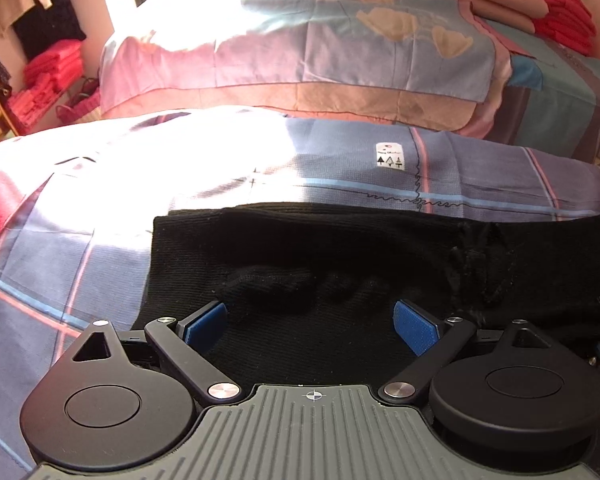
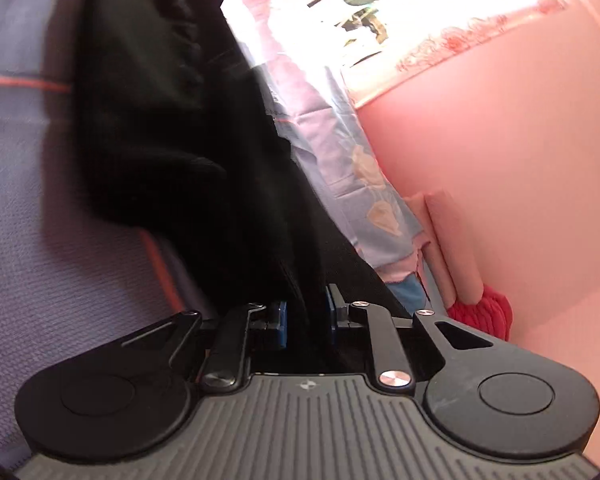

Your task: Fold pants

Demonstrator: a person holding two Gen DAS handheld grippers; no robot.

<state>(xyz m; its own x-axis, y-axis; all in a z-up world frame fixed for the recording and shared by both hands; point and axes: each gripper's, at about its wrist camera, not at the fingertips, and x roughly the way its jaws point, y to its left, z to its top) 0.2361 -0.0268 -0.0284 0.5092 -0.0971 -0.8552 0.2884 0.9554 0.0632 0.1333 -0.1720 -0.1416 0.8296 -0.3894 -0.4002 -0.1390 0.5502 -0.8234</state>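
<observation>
Black knit pants lie spread on a blue checked bedsheet. My left gripper is open, its blue pads wide apart just above the near part of the pants, holding nothing. In the right wrist view the same black pants rise up and to the left from my right gripper, whose blue pads are shut on a bunched edge of the fabric. The pants hang lifted above the sheet there.
A folded pastel quilt lies across the bed behind the pants. Pink and red folded blankets sit at the far right against a pink wall. Shelves with red clothes stand at the left.
</observation>
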